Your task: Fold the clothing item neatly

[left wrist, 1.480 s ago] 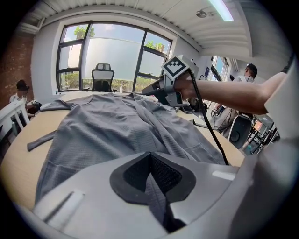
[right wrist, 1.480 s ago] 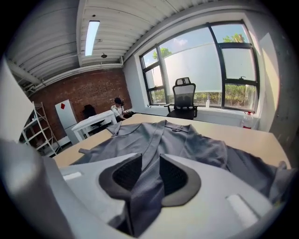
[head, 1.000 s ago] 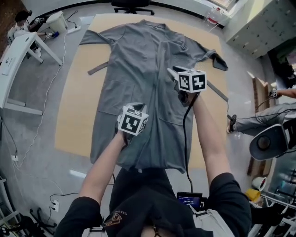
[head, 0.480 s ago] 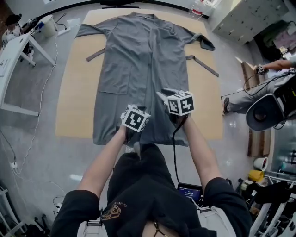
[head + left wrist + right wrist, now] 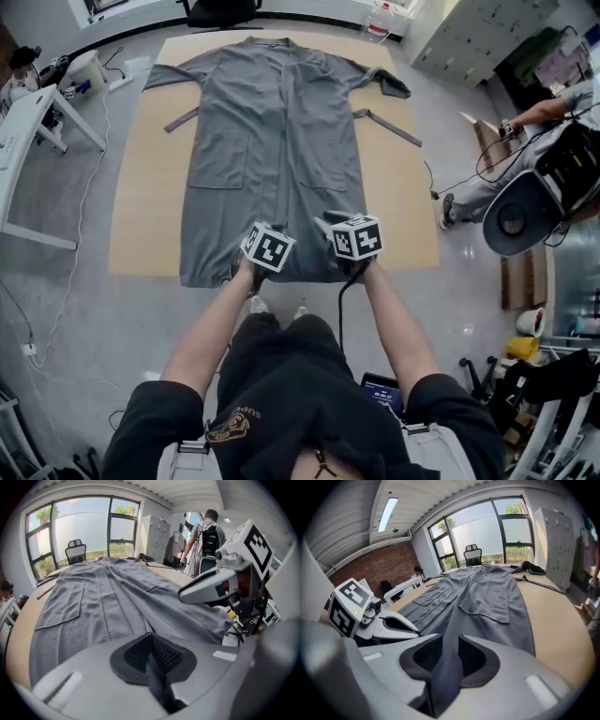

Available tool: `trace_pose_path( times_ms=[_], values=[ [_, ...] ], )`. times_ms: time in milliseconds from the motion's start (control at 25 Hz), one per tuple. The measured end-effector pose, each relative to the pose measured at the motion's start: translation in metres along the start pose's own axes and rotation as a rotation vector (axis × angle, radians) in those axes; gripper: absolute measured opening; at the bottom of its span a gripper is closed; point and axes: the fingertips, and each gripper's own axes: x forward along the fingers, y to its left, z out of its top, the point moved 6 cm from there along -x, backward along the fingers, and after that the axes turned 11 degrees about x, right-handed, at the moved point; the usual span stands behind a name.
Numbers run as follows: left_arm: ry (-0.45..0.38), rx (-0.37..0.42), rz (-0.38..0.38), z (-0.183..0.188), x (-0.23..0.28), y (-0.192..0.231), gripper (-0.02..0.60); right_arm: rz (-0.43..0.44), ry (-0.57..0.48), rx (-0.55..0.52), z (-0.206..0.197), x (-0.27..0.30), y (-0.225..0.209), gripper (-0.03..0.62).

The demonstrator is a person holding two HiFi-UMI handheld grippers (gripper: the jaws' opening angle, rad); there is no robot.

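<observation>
A long grey robe (image 5: 272,141) lies spread face up on the wooden table (image 5: 141,216), collar at the far end and sleeves out to both sides. Its near hem reaches the table's front edge. My left gripper (image 5: 247,276) is at that hem left of the middle seam, and a fold of the grey cloth (image 5: 157,686) runs down between its shut jaws (image 5: 151,656). My right gripper (image 5: 350,270) is a little to the right at the same hem, shut on a thicker pleat of cloth (image 5: 447,667). The two grippers are close side by side.
The robe's belt ends (image 5: 183,119) (image 5: 386,127) trail onto the table at either side. A white desk (image 5: 23,122) stands at the left, an office chair (image 5: 220,9) beyond the far end. A seated person (image 5: 562,103) and a round grey device (image 5: 511,220) are at the right.
Both grippers have drawn back toward me from the middle of the robe to its near hem. The robe now lies longer and flatter on the table.
</observation>
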Motion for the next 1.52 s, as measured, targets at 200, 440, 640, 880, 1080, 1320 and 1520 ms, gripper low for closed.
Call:
trace_pose_path(
  times_ms=[200, 440, 640, 880, 1080, 1320, 1520],
  values=[
    [-0.047, -0.1, 0.139, -0.001, -0.029, 0.003, 0.012, -0.037, 0.092, -0.02, -0.028, -0.003, -0.023, 0.107],
    [-0.089, -0.214, 0.288, -0.021, -0.066, -0.004, 0.012, -0.028, 0.082, -0.012, -0.038, -0.007, -0.033, 0.096],
    [-0.025, -0.269, 0.337, -0.048, -0.06, -0.005, 0.012, -0.02, 0.09, -0.038, -0.042, -0.012, -0.03, 0.097],
    [-0.028, -0.305, 0.342, -0.054, -0.066, -0.001, 0.017, -0.045, 0.081, -0.064, -0.055, -0.046, -0.047, 0.097],
    [-0.058, -0.357, 0.395, -0.054, -0.086, 0.009, 0.017, -0.063, 0.082, -0.059, -0.063, -0.069, -0.073, 0.097],
    [-0.152, -0.306, 0.409, -0.012, -0.11, 0.011, 0.008, -0.05, -0.004, -0.084, -0.028, -0.094, -0.081, 0.096],
    [-0.211, -0.212, 0.373, 0.046, -0.143, 0.022, 0.008, -0.007, -0.122, -0.151, 0.04, -0.114, -0.052, 0.071]
  ],
)
